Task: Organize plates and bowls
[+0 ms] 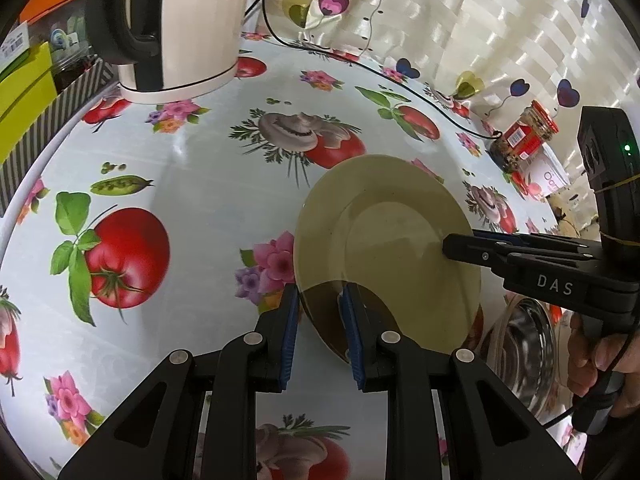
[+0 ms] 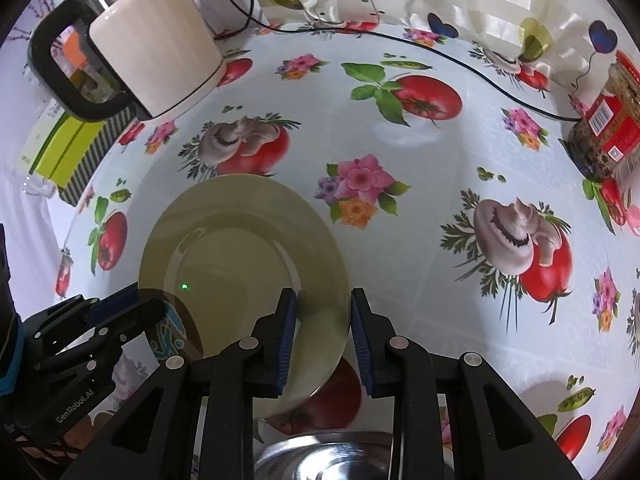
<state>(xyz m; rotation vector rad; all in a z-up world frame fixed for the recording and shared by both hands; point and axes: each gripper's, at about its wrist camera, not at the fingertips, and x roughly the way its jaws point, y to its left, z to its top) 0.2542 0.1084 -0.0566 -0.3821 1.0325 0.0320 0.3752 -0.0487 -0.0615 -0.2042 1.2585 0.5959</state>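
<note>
Plate [image 1: 384,248], pale cream and glossy, is lifted off the tabletop [image 1: 200,208] and tilted, with its lower rim nearest both cameras. Left hand-held gripper [image 1: 320,320] straddles the plate's near rim, its blue pads [image 1: 290,340] on either side of the edge with a visible gap at the left one (whether it actually clamps the rim cannot be told). Right hand-held gripper [image 2: 323,320] likewise stands with its fingers spread across the plate's right-hand rim; the left pad lies against the upper face, the right pad stands just clear of the edge. Seen from the left wrist view, the right tool's fingers reach in over the plate's far side. Steel bowl [image 2: 328,456] sits on the tabletop just below the plate, close to the right tool. White electric kettle [image 1: 176,20] stands at the rear left, well apart from the plate, with a black cable [image 2: 440,54] running along the back edge. Red-labelled jar [image 2: 608,120] stands at the rear right. Tabletop is covered with a vegetable-and-flower print cloth.
</note>
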